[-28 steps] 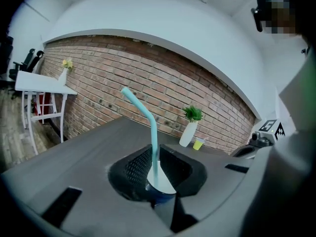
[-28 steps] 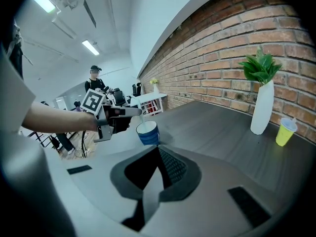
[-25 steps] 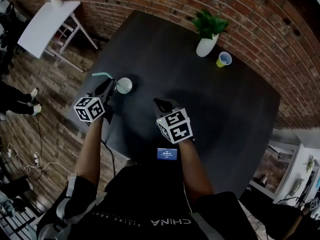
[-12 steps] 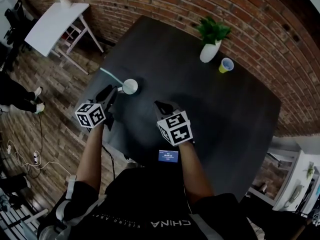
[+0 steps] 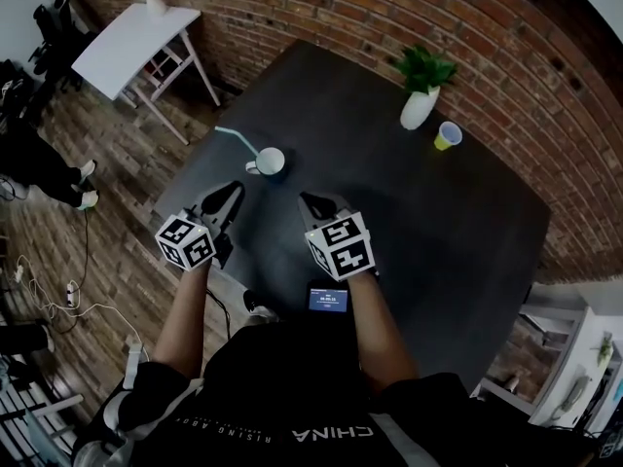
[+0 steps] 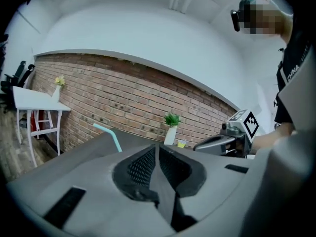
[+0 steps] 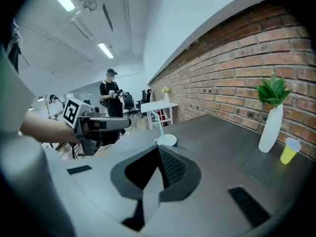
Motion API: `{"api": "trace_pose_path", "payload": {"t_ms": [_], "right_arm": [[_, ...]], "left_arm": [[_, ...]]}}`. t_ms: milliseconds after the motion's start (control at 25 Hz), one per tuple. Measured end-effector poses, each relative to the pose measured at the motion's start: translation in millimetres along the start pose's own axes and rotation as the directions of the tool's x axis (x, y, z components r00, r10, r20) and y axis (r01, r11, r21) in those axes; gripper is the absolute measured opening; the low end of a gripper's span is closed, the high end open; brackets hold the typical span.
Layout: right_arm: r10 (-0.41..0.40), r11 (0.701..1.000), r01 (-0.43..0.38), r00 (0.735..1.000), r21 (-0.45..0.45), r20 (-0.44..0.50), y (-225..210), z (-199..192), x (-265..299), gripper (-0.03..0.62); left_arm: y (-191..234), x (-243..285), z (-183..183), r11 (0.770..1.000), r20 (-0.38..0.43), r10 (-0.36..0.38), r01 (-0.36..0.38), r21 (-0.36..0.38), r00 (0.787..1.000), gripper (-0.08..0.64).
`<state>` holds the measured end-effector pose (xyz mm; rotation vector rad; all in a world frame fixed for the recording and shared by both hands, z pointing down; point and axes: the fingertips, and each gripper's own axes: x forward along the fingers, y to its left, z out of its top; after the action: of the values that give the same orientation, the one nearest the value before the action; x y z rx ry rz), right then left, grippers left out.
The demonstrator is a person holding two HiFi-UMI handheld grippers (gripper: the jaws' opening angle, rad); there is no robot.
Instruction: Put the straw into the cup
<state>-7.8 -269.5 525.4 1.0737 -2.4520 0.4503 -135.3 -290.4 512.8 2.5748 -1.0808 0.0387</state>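
Note:
A white cup stands on the dark table, with a teal bent straw leaning out of it to the left. My left gripper hangs short of the cup, apart from it; its jaws are closing with nothing between them. My right gripper hovers to the cup's right, shut and empty. In the left gripper view only the straw shows past the left gripper. The right gripper view has the cup and straw just beyond the right gripper.
A plant in a white vase and a yellow cup stand at the table's far side. A small screen lies at the near edge. A white side table is off to the left, and a person stands beyond.
My left gripper has let go of the straw, which now rests in the cup, and has drawn back toward the near edge. The right gripper has risen slightly.

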Motion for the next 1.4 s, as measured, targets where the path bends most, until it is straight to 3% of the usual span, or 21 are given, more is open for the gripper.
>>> {"api": "trace_pose_path", "payload": {"t_ms": [240, 680, 1400], "right_arm": [[0.023, 0.999, -0.022, 1.0, -0.027, 0.016, 25, 2, -13, 0.005], [0.06, 0.995, -0.056, 0.997, -0.087, 0.042, 60, -2, -31, 0.003], [0.05, 0.997, -0.046, 0.997, -0.056, 0.065, 53, -21, -61, 0.005]], "left_arm": [[-42, -29, 4, 0.999, 0.04, -0.037, 0.036, 0.033, 0.998, 0.003], [-85, -65, -11, 0.998, 0.071, -0.055, 0.054, 0.021, 0.996, 0.003], [-119, -62, -23, 0.997, 0.063, -0.07, 0.069, 0.026, 0.996, 0.003]]}}
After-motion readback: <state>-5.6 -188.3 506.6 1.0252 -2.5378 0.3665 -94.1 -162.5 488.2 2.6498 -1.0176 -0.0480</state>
